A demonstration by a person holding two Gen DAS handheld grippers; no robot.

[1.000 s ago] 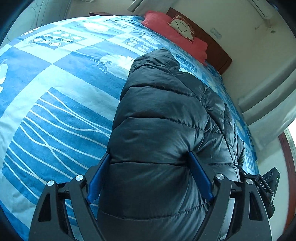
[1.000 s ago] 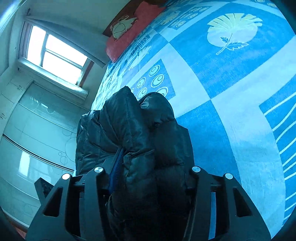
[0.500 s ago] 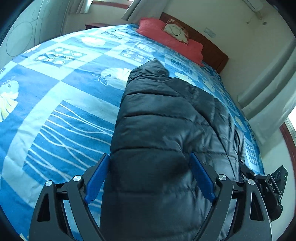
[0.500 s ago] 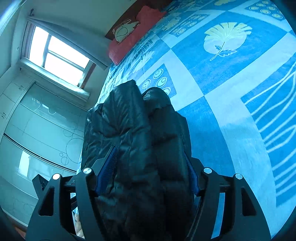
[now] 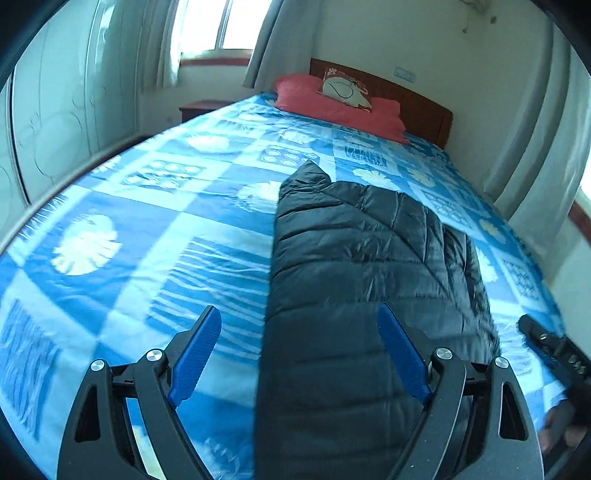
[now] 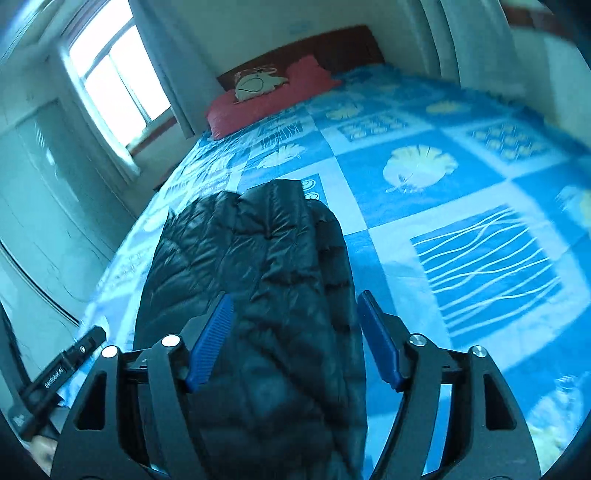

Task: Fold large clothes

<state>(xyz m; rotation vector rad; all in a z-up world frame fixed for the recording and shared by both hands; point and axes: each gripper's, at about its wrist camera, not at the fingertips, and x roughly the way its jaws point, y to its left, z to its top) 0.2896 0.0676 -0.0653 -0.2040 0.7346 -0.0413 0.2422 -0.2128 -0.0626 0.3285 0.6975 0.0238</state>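
A black quilted puffer jacket [image 5: 354, 266] lies folded into a long bundle on the blue patterned bedspread [image 5: 155, 236]. My left gripper [image 5: 299, 350] hovers open above its near end. One blue pad [image 5: 195, 354] is over the bedspread and the other is over the jacket; neither presses on it. In the right wrist view the jacket [image 6: 258, 266] runs away from my right gripper [image 6: 295, 336]. Its jaws are opening, with the bundle between the pads [image 6: 380, 343] and free of them. Each gripper shows at the edge of the other's view: the right gripper [image 5: 554, 354], the left gripper [image 6: 55, 373].
A red pillow [image 5: 332, 103] with a printed cushion [image 5: 343, 88] lies against the wooden headboard [image 5: 424, 110] at the far end. A window [image 5: 207, 26], curtains and a pale wardrobe [image 5: 55, 110] stand to the left, and a small nightstand [image 5: 199, 109] stands beside the bed.
Both grippers have risen and drawn back from the jacket. The right jaws have widened and let the fold go. The left pads no longer flank the bundle, which stays on the bed.
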